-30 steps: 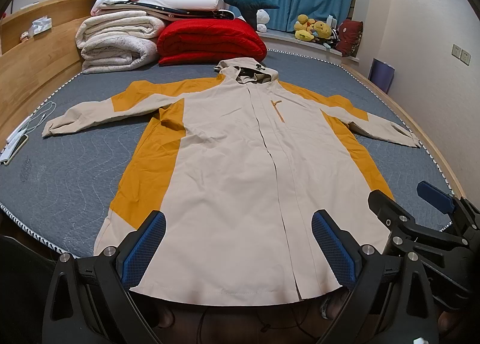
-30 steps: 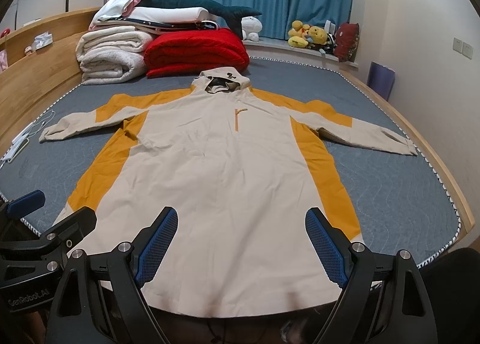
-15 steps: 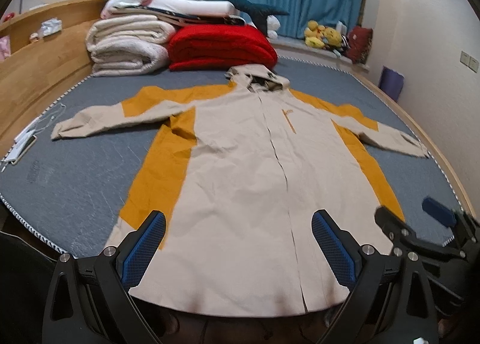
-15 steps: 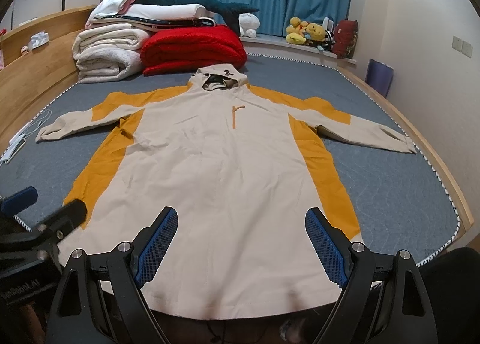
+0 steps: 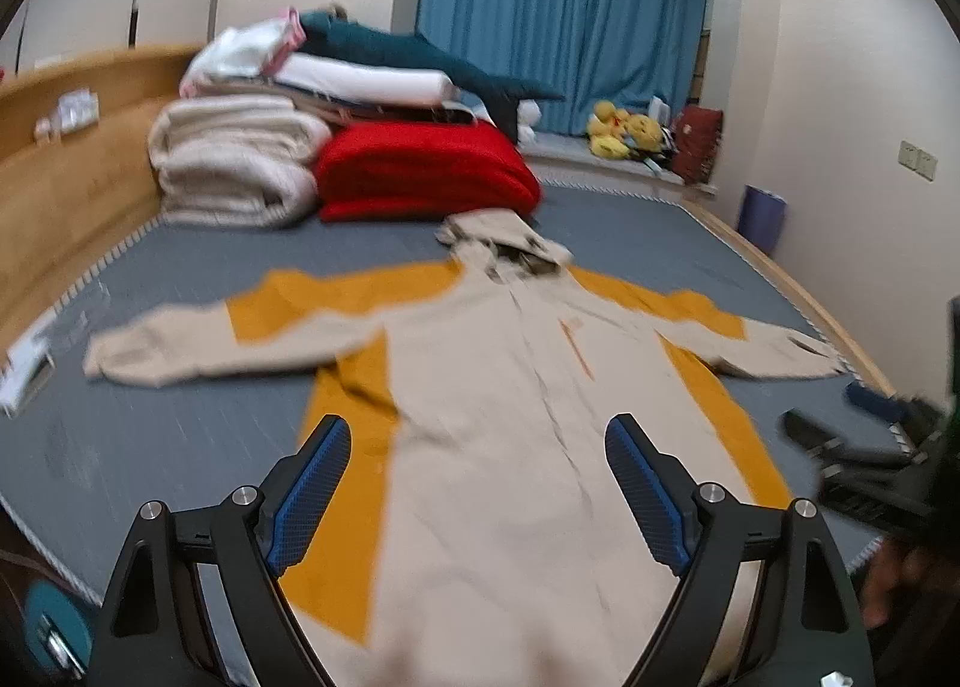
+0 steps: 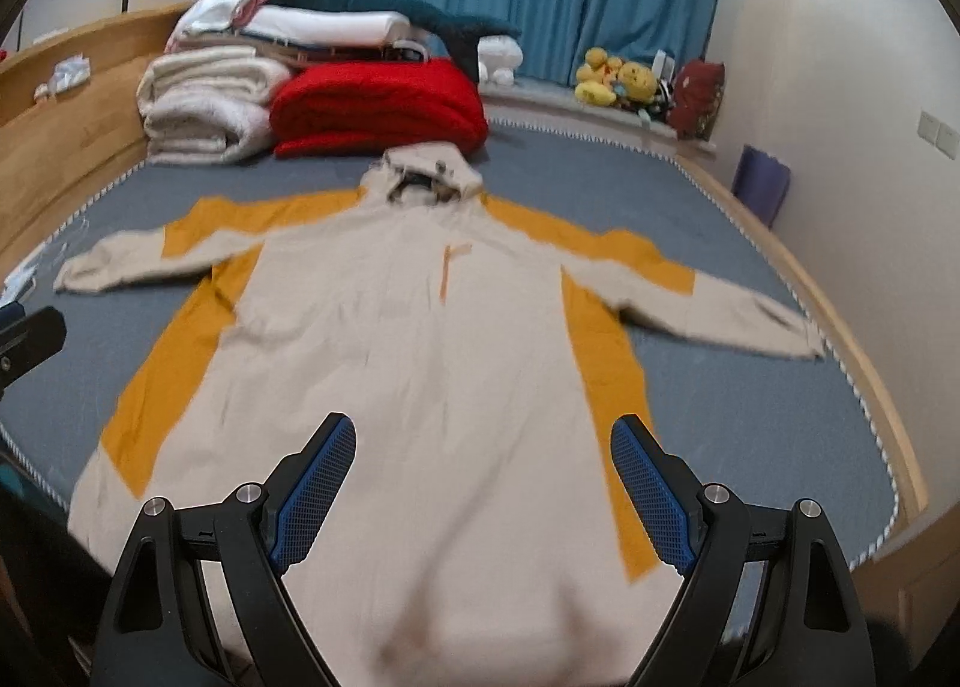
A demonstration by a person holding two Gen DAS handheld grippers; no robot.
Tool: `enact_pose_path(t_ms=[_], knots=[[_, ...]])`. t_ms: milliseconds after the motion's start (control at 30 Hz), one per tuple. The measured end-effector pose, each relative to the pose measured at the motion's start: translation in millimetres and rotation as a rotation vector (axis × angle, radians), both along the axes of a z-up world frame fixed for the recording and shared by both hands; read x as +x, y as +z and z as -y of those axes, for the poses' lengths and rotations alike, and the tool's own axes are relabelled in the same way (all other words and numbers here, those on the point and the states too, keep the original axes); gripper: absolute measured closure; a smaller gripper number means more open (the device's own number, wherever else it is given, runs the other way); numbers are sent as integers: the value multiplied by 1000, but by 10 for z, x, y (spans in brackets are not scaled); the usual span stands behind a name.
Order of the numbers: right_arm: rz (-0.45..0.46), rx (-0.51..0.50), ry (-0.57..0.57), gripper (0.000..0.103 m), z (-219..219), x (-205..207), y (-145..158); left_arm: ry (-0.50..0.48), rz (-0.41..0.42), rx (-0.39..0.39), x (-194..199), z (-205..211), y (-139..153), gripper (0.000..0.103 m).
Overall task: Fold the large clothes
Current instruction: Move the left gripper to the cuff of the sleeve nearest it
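Note:
A long beige hooded coat point(image 5: 510, 417) point(image 6: 420, 363) with orange side panels lies flat and face up on the grey bed, sleeves spread to both sides, hood toward the far end. My left gripper point(image 5: 478, 441) hangs above the coat's lower half; its jaws are closing, with nothing between the blue pads. My right gripper point(image 6: 483, 441) hovers open over the coat's lower middle, also holding nothing. The right gripper point(image 5: 864, 441) shows at the right edge of the left wrist view. Both views are motion-blurred.
Folded white quilts point(image 5: 234, 159) and a red quilt point(image 5: 420, 171) are stacked at the bed's point(image 5: 150, 429) far end. A wooden headboard point(image 5: 66, 165) runs along the left. Plush toys point(image 6: 618, 81) sit by the blue curtain. A purple bin point(image 6: 759, 186) stands by the right wall.
Both grippers have risen and moved forward over the coat; the hem sits lower in both views. The left gripper's pads stand a little closer together.

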State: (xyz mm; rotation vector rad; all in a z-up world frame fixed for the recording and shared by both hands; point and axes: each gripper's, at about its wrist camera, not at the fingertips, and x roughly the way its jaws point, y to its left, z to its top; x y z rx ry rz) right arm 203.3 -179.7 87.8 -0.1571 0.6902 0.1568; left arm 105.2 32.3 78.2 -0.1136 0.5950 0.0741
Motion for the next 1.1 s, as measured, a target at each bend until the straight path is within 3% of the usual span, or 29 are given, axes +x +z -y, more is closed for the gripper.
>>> enact_pose_path(t_ms=[133,267,367,500,633,800,900,967,1100], knots=[[80,17,51,16,-133,472,333,22,16,10,471,-404,117,28],[204,-6,63,16,-344,889,624,61,2,33,972,-849,67,46],[233,4,94,16,-499,1245,695,121,-41,44,1279,-1231,-146,54],[210,46,142,16,-578,1616,574,195,-126,60,1537,-1724,-580,64],[109,35,176,16,-594,1874,310,269,-217,-4,1708,-2213,-992,66],[94,0,170,19,-614,2069,107,381,-262,-56,1819,-2764,-1274,66],[73,6,164,28,-639,2187,0,453,-247,-161,1797,-3226,-1391,66],[57,20,156,38,-650,2248,-59,500,-251,-187,1797,-3472,-1484,66],[24,39,156,51,-683,2388,-160,632,-294,-311,1669,-4118,-1866,66]])
